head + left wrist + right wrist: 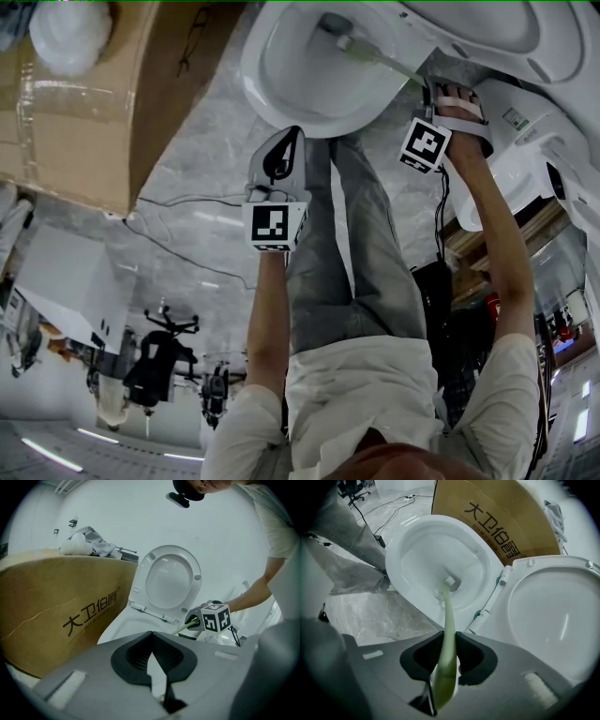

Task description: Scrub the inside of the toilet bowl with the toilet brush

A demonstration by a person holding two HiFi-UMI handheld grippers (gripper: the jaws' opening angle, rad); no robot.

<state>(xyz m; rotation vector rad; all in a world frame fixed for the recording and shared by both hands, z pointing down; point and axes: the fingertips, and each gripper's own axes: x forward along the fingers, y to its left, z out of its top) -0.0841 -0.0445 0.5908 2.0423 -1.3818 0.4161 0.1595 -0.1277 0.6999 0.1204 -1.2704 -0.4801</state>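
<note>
The white toilet bowl (281, 75) is open, its seat and lid (171, 581) raised. A toilet brush with a pale green handle (447, 616) reaches down into the bowl (412, 545), and its white bristle head (445, 585) rests against the lower inner wall. My right gripper (449, 637) is shut on the handle and sits at the bowl's rim (429, 89). In the head view the brush head (335, 26) lies deep in the bowl. My left gripper (289, 141) hangs just outside the bowl's front rim, shut (151, 637), with nothing in it.
A large cardboard box (112, 103) stands close to the bowl's side, a white bag (67, 33) on top. Cables (178, 234) run over the marble floor. The person's grey-trousered legs (347, 253) stand before the bowl. More white fixtures (534, 159) sit beside the lid.
</note>
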